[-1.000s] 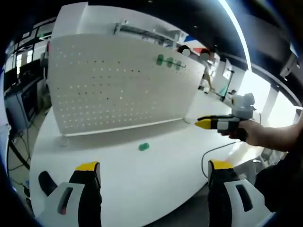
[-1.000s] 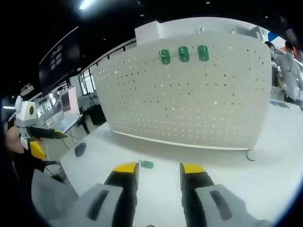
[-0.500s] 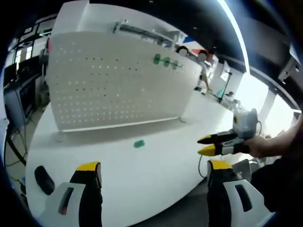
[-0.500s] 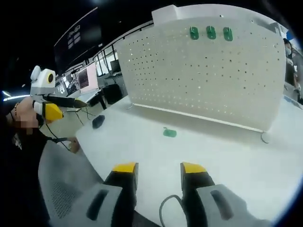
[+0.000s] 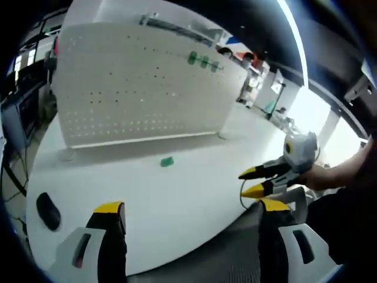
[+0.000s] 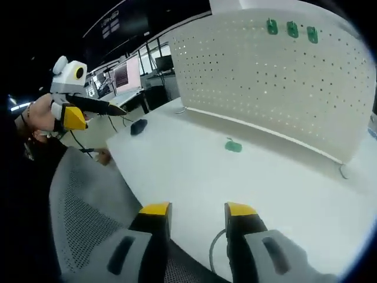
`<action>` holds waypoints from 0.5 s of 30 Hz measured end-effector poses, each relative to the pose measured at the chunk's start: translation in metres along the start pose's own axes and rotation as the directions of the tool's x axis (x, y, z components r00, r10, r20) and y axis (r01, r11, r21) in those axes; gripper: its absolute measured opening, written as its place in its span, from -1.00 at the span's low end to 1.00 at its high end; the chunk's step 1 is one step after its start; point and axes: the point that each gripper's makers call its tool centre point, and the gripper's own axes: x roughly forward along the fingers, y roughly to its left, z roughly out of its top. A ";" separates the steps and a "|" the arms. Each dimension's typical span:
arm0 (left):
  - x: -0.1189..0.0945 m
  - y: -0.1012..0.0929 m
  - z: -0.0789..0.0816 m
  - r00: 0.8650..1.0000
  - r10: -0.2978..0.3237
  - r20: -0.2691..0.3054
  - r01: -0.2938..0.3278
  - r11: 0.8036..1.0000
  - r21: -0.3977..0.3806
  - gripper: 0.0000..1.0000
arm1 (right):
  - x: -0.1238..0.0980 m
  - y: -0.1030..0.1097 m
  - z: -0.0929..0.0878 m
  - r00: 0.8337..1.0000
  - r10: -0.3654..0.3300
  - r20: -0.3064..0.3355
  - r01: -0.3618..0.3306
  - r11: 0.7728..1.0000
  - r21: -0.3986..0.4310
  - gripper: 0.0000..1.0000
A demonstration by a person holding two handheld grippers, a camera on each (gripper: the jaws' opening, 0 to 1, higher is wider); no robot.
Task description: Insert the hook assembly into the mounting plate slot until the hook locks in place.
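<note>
On the white tabletop [image 5: 147, 194], a small green plastic hook assembly [image 5: 167, 161] lies alone, well apart from both of my tools and in front of the upright white perforated mounting plate [image 5: 135, 82]. Three more green hooks [image 5: 202, 59] hang in a row near the plate's upper edge; from the right gripper view they sit at the top right of the board [image 6: 291, 29], with the loose hook [image 6: 233, 145] on the table below them. A black computer mouse [image 5: 47, 210] rests near the table's edge on my left. Nearer to me, the grey mesh back of a chair [image 6: 88, 218] crosses the foreground of the right gripper view and partly covers the table's near edge, and a thin grey cable [image 6: 213, 253] curls up between the jaws there. Desks with lit monitors [image 6: 121, 73] stand in the dim room beyond.

My left gripper [image 5: 191, 207] hangs back over the table's near edge with its yellow-tipped jaws spread wide, gripping nothing. My right gripper [image 6: 197, 209] is likewise held back from the table, jaws parted by a narrower gap and empty; in the left gripper view it enters from the right [image 5: 251, 181], held in my hand [image 5: 321, 177], its two yellow tips apart and pointing toward the board.
</note>
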 end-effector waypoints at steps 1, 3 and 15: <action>0.001 0.000 -0.002 1.000 0.000 -0.008 0.000 1.000 0.000 0.89 | 0.002 0.002 0.000 1.000 0.009 -0.004 -0.009 1.000 -0.001 -0.33; 0.001 -0.001 -0.004 1.000 -0.006 -0.016 0.005 1.000 -0.005 0.89 | 0.006 0.004 -0.002 1.000 0.024 -0.017 -0.024 1.000 -0.020 -0.33; 0.006 0.004 -0.014 0.999 -0.003 -0.041 0.000 0.998 -0.060 0.92 | 0.046 -0.002 0.005 0.994 0.090 -0.062 -0.094 0.994 -0.062 -0.34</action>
